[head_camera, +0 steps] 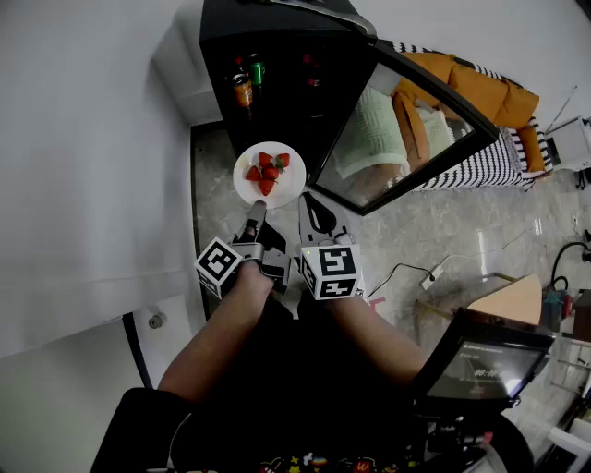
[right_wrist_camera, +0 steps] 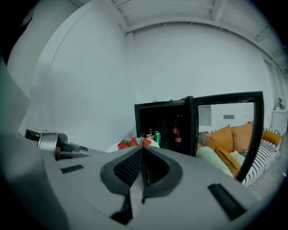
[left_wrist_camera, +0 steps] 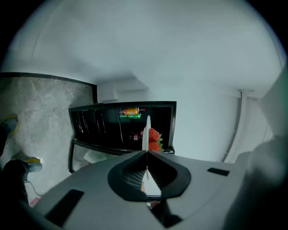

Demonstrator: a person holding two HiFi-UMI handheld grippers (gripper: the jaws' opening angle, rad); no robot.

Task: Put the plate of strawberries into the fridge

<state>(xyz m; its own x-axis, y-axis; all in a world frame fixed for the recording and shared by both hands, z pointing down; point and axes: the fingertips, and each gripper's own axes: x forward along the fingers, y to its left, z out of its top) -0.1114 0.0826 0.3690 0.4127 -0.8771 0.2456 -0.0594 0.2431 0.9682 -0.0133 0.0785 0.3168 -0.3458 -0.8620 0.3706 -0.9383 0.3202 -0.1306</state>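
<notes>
No brand or text is legible anywhere. Inside the fridge (head_camera: 277, 28) an orange can (head_camera: 243, 90) and a green can (head_camera: 258, 72) stand side by side, print too small to read. Right gripper view also shows dark bottles w/ red labels (right_wrist_camera: 177, 131) deeper in the fridge, lettering unreadable. Each gripper's cube carries only black-and-white square markers, no words.

Left gripper (head_camera: 254, 214): jaws pinched tight on the near rim of the white plate (head_camera: 290, 187). In its own view the plate shows edge-on as a thin white blade (left_wrist_camera: 147, 128) rising from between the closed pads, w/ the strawberries (left_wrist_camera: 154, 137) on one face.

Right gripper (head_camera: 312, 205): jaws together, tips meeting, nothing between them. It sits just beside the left gripper, close to the plate's rim; contact w/ the plate can't be told.

Plate is outside the fridge, just in front of its open mouth, held level above the floor. Strawberries (head_camera: 266, 171) are heaped at the plate's centre, approx. five or six, green tops showing. Fridge door (head_camera: 406, 129) is swung wide open to the right of the cabinet.
</notes>
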